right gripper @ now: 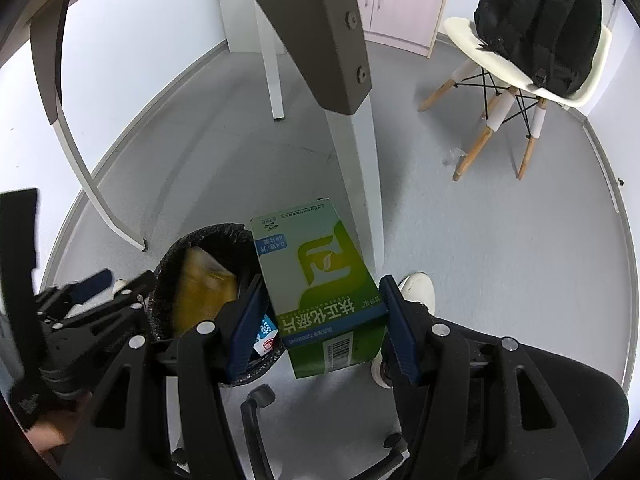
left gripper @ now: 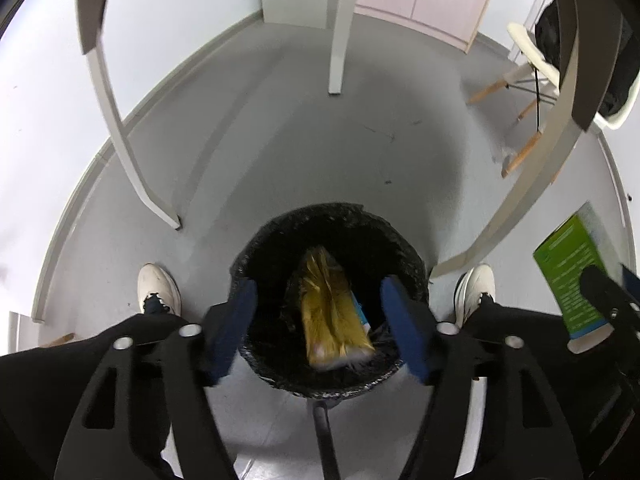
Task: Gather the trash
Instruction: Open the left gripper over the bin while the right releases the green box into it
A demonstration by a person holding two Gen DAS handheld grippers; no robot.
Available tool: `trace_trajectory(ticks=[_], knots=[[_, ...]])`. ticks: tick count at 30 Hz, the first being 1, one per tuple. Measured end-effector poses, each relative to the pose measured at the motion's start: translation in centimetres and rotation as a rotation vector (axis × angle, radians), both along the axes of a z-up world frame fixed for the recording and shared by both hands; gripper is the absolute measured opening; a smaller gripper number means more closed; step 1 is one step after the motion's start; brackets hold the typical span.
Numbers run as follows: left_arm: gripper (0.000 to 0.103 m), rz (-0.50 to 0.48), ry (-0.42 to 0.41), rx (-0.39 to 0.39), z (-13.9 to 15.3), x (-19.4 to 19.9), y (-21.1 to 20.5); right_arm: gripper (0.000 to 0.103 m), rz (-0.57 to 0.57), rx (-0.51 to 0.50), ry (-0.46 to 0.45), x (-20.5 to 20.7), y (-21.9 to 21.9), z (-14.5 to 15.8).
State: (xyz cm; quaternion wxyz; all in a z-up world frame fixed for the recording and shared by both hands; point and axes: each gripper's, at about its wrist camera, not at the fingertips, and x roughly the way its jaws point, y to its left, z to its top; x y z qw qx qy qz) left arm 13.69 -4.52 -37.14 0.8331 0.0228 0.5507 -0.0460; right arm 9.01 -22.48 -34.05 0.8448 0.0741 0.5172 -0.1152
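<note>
We hold our left gripper (left gripper: 316, 324) above the black-lined trash bin (left gripper: 332, 384), which stands on the grey floor (left gripper: 280, 140) between our two white shoes (left gripper: 158, 286). Its blue pads (left gripper: 404, 336) stand wide apart and nothing is between them. Below them a yellow packet (left gripper: 334, 312) lies inside the bin, blurred, beside a small blue and white wrapper (left gripper: 362, 314).

Our right gripper (right gripper: 320, 320) is closed on a green and white medicine box (right gripper: 320, 280), with one blue pad pressed on each side. We hold this box just beside the bin's rim, near a white table leg (right gripper: 356, 184). Farther off, a black backpack (right gripper: 540, 20) sits on a white chair (right gripper: 516, 64).
</note>
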Motion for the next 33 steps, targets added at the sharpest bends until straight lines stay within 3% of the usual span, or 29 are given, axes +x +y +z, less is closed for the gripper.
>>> trace_trajectory(ticks=[1, 7, 17, 26, 28, 30, 33], knots=[[0.084, 0.006, -0.013, 0.002, 0.3, -0.1, 0.6, 0.055, 0.003, 0.004, -0.002, 0.1, 0.2, -0.1], [0.097, 0.059, -0.046, -0.017, 1.3, -1.0, 4.5, 0.055, 0.052, 0.027, -0.006, 1.2, 2.7, -0.7], [0.097, 0.084, -0.045, -0.002, 1.3, -2.4, 9.3, 0.055, 0.160, 0.044, -0.009, 3.2, 8.7, -2.0], [0.097, 0.129, -0.020, -0.001, 0.6, -2.5, 11.4, 0.056, 0.195, 0.033, 0.012, 4.7, 10.5, -3.2], [0.097, 0.136, -0.016, 0.013, 0.4, -2.5, 11.7, 0.059, 0.189, 0.032, 0.016, 4.8, 10.8, -3.4], [0.097, 0.145, -0.010, 0.016, 0.3, -2.6, 12.0, 0.076, 0.182, 0.021, 0.013, 5.0, 10.9, -3.5], [0.097, 0.147, -0.015, 0.014, 0.6, -2.9, 12.3, 0.082, 0.201, 0.010, 0.006, 4.8, 11.2, -3.4]])
